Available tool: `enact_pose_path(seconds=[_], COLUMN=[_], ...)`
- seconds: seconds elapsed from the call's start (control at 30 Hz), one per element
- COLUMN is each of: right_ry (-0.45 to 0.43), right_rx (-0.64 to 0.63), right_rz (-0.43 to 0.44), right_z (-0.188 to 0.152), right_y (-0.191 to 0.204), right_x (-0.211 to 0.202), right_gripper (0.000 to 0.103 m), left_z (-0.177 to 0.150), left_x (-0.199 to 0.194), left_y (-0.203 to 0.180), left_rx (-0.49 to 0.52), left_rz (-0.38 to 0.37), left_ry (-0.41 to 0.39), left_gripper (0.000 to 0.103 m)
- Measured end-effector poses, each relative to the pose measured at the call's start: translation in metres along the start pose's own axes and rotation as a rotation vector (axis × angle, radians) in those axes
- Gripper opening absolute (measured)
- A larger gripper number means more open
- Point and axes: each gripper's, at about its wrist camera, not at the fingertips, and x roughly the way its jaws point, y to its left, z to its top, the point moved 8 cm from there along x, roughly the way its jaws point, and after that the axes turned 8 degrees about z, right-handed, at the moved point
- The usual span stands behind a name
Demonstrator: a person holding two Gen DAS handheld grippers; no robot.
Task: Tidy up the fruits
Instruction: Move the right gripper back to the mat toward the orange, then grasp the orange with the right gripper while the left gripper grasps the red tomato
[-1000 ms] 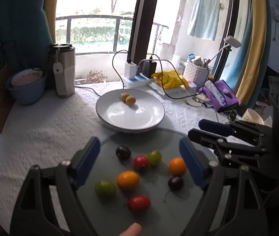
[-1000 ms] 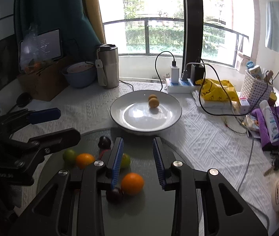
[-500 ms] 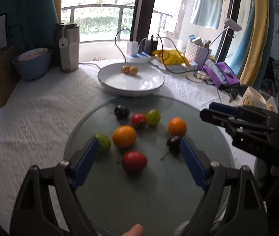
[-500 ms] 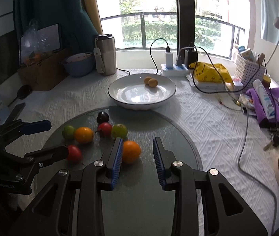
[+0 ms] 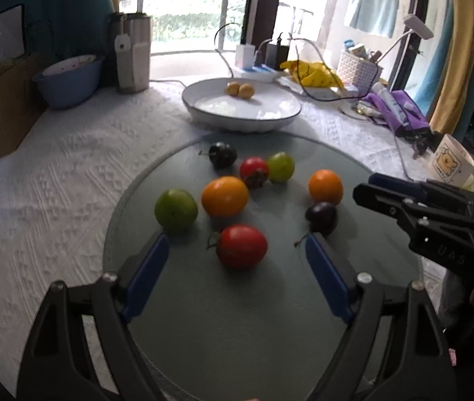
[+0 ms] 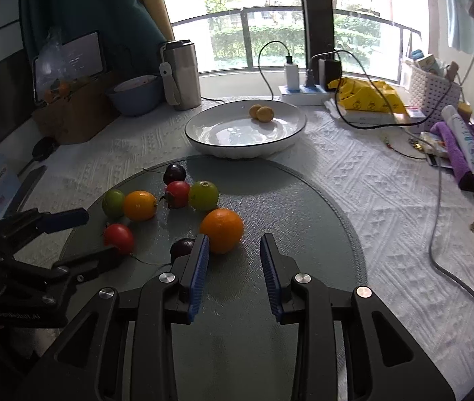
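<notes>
Several small fruits lie on a round grey glass mat (image 5: pixel 237 317): a red tomato (image 5: pixel 242 245), an orange fruit (image 5: pixel 225 196), a green one (image 5: pixel 176 210), a dark plum (image 5: pixel 321 217) and an orange (image 6: pixel 221 230). A white plate (image 5: pixel 242 113) behind the mat holds two small yellow fruits (image 5: pixel 240 90). My left gripper (image 5: pixel 237 254) is open and empty, with the red tomato just ahead of its fingertips. My right gripper (image 6: pixel 233 254) is open and empty, with the orange just ahead of its left finger.
A white textured cloth (image 6: pixel 387 193) covers the table. A steel flask (image 6: pixel 183 73) and blue bowl (image 6: pixel 134 95) stand at the back left. A power strip with cables (image 6: pixel 303 90), yellow bag, white basket (image 6: pixel 432 88) and purple cloth (image 6: pixel 467 147) crowd the right.
Both grippers have pulled back from the plate towards the near edge of the mat. The fruits now lie further ahead of the fingers. Nothing was grasped.
</notes>
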Motion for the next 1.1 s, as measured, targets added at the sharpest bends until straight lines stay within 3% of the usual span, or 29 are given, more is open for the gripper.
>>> enact_pose_path(seconds=[0.13,0.6,1.1], right_ry=[0.002,0.058,0.034], right_rx=[-0.010,0.020,0.011], right_rz=[0.036,0.085,0.102], right_z=[0.007,0.012,0.015], right_y=[0.005,-0.002,-0.003], right_x=[0.010,0.039,0.023], right_gripper=[0.039,0.039,0.037], left_z=[-0.001,-0.002,0.012], left_x=[0.005,0.023,0.006], left_y=[0.001,0.001,-0.015], left_rx=[-0.011,0.006,0.048], left_rz=[0.015,0.058,0.038], left_ry=[0.016,0.067,0.029], left_gripper=[0.084,0.043,0.041])
